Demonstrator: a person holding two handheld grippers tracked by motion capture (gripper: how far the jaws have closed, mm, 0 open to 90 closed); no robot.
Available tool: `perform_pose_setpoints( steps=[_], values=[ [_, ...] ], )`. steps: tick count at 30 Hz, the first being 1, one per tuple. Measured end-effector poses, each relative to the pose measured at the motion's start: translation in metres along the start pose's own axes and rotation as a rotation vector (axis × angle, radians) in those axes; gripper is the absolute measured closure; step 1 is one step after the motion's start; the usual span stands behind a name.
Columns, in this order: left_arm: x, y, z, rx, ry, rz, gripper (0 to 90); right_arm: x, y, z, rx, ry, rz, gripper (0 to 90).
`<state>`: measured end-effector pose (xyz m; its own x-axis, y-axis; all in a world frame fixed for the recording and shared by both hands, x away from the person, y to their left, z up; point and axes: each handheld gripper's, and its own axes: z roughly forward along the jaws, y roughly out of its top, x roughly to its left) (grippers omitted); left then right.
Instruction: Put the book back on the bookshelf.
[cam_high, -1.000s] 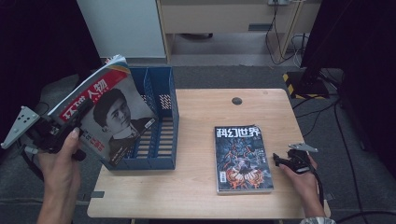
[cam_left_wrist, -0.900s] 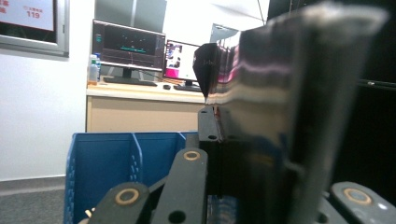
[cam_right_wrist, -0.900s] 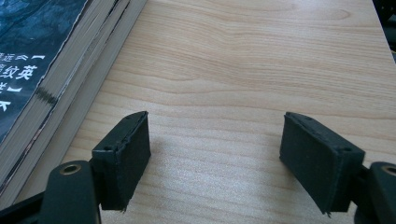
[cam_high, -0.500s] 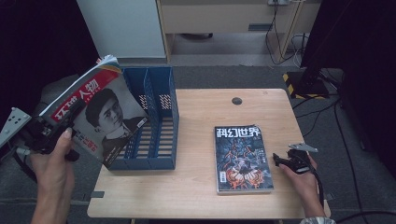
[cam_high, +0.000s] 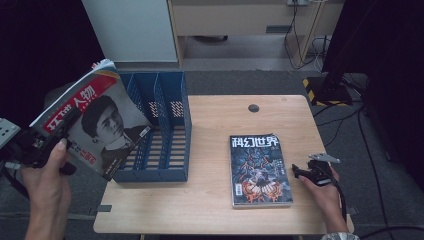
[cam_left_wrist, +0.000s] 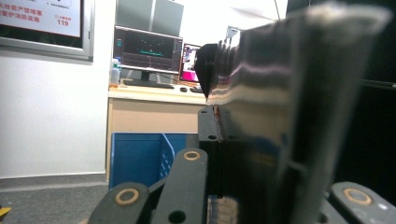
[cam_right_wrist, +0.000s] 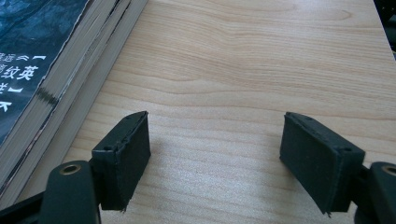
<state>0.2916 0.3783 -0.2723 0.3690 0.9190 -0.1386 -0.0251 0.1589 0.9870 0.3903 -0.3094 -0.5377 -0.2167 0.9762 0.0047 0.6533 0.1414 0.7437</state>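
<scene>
My left gripper (cam_high: 42, 142) has its fingers clenched on the portrait magazine (cam_high: 97, 122), tilted just left of the blue file rack (cam_high: 165, 130), whose slots run away from me. My right gripper (cam_right_wrist: 215, 158), fingers released, rests beside the sci-fi magazine (cam_high: 259, 170).

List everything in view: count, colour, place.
portrait magazine: 1, red, white and grey cover, held up at the table's left edge, in front of the rack
file rack: 1, blue, left side of the table
dark-covered magazines: a stack, count unclear, flat on the table's right half
table: 1, light wood, centre
round hole cap: 1, dark, far edge of the table
left gripper: 1, black, shut on the portrait magazine
right gripper: 1, black, open, on the table right of the stack
</scene>
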Motion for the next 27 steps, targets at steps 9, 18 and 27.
perform_pose_setpoints(
  steps=[9, 18, 27],
  values=[
    [0.011, 0.002, -0.011, 0.002, 0.029, 0.003, 86.8, 0.000, 0.000, 0.000, 0.001, 0.000, 0.000, 24.4],
    [0.019, 0.004, -0.020, 0.012, 0.061, 0.016, 86.8, 0.000, 0.000, 0.000, 0.001, 0.000, 0.000, 24.4],
    [0.029, 0.007, -0.020, 0.021, 0.106, 0.022, 86.8, 0.000, 0.000, 0.000, 0.001, 0.001, -0.003, 24.4]
  ],
)
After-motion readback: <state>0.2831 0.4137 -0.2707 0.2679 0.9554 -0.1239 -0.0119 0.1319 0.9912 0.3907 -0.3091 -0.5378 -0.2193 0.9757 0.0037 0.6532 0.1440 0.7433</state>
